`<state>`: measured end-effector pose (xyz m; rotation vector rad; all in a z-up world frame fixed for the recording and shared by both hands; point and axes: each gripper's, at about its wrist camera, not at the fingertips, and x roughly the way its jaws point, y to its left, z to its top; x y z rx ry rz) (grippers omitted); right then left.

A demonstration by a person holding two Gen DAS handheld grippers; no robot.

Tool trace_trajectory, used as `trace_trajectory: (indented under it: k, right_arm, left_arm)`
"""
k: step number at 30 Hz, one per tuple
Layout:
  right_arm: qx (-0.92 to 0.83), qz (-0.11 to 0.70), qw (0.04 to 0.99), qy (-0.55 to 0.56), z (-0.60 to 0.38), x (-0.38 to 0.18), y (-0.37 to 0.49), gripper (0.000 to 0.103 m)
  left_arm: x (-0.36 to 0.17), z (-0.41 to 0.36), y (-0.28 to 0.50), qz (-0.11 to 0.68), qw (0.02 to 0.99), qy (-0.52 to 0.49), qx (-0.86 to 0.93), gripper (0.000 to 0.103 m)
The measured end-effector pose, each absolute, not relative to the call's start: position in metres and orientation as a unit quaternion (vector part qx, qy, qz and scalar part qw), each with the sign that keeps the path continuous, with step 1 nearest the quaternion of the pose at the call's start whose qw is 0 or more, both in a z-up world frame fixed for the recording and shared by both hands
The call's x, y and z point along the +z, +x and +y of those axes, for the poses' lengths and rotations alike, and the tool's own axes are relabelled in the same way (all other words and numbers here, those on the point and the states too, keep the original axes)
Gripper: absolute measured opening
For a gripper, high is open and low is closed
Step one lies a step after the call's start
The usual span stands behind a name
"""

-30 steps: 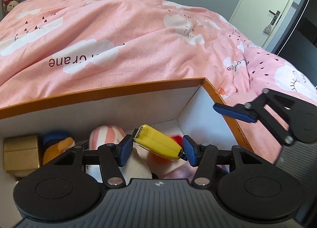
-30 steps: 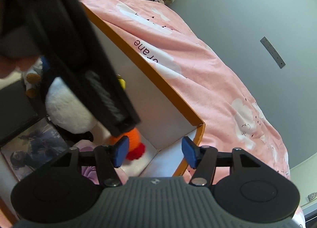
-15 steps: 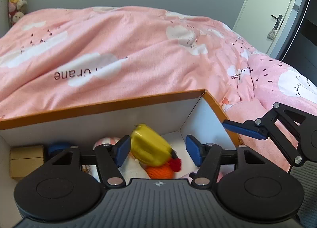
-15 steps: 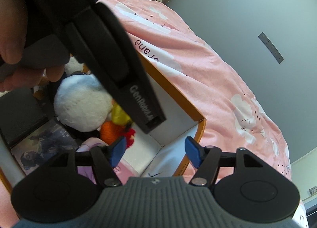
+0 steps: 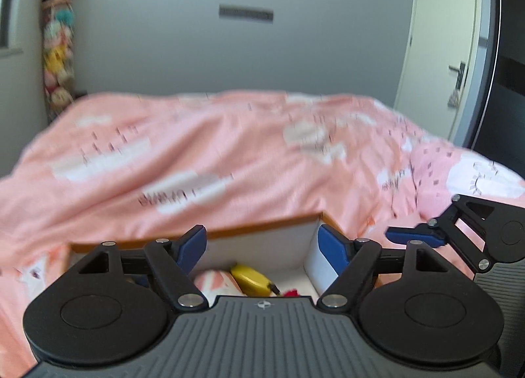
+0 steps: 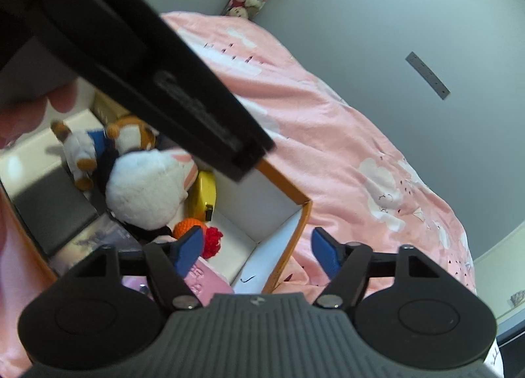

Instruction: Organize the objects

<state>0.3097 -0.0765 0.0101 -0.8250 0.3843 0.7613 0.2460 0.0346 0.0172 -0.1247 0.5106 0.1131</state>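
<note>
An orange-rimmed white box (image 5: 269, 230) (image 6: 297, 202) sits on the pink bed. A yellow object (image 5: 251, 279) (image 6: 204, 194) lies inside it, beside a white plush (image 6: 144, 191) and an orange and red knitted toy (image 6: 200, 233). My left gripper (image 5: 262, 243) is open and empty, raised above the box's right end. My right gripper (image 6: 257, 248) is open and empty, over the box's near right corner; its blue fingertip (image 5: 413, 236) shows in the left wrist view.
A fox plush (image 6: 131, 135), a pink item (image 6: 206, 283) and a dark flat item (image 6: 55, 210) also lie in the box. The pink duvet (image 5: 229, 155) spreads behind. A door (image 5: 439, 50) stands at the right. The left gripper's body (image 6: 147, 59) crosses the right wrist view.
My left gripper let go of the yellow object, which dropped into the box. The gripper opened wider and lifted up and back. The right gripper stayed open.
</note>
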Motion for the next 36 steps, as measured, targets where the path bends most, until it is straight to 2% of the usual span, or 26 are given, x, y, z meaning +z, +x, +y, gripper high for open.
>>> trace_trajectory:
  k: [6, 9, 12, 18, 25, 36]
  right_arm:
    - [0.378, 0.191, 0.854, -0.303, -0.106, 0.042, 0.282, 0.087]
    - [0.393, 0.211, 0.861, -0.246, -0.115, 0.064, 0.268, 0.090]
    - [0.402, 0.229, 0.866, -0.189, -0.117, 0.072, 0.254, 0.093]
    - [0.401, 0.246, 0.878, -0.091, -0.119, 0.087, 0.247, 0.102]
    - [0.377, 0.221, 0.896, -0.076, -0.112, 0.080, 0.218, 0.102]
    - [0.338, 0.252, 0.903, -0.081, -0.113, 0.043, 0.212, 0.102]
  left_arm:
    - [0.042, 0.034, 0.201, 0.198, 0.974, -0.039, 0.103, 0.090]
    - [0.051, 0.036, 0.184, 0.185, 0.974, -0.030, 0.129, 0.099]
    - [0.058, 0.040, 0.168, 0.170, 0.973, -0.027, 0.151, 0.103]
    - [0.062, 0.053, 0.149, 0.166, 0.968, -0.055, 0.182, 0.103]
    - [0.047, 0.061, 0.131, 0.196, 0.959, -0.054, 0.196, 0.103]
    - [0.008, 0.060, 0.120, 0.263, 0.942, -0.071, 0.195, 0.103]
